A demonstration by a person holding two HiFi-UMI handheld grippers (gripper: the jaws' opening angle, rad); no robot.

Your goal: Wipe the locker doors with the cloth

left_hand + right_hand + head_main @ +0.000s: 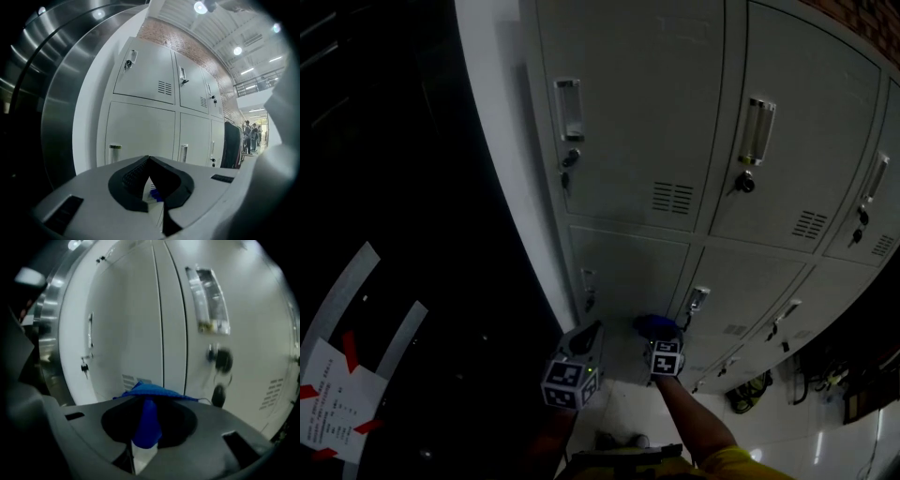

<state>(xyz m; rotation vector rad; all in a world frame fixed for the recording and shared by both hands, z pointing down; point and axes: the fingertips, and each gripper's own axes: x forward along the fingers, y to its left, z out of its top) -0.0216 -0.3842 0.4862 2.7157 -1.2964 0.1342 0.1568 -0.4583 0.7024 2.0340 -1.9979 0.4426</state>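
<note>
1. The blue cloth (154, 391) is pinched in your right gripper (147, 405). Its jaws are clenched on a bunched fold, and the rest of the cloth spreads flat just past the tips.
2. Straight ahead of that gripper stand the grey locker doors (136, 319). The cloth is close against them, but no view shows whether it touches.
3. A vertical seam (161, 333) between two doors runs up right above the cloth. A vent (133, 380) sits just left of the cloth, and a blurred lock (220, 359) sits to its right under a clear label holder (208, 301).
4. Your left gripper (149, 159) is beside the right one, pointed at the same bank of lockers. Its jaws are clenched tip to tip and grasp nothing.
5. Ahead of the left gripper are two door handles (115, 152), and beyond them a row of upper doors (145, 75).
6. In the head view, pale floor tiles (619, 403) lie under both grippers.
</note>
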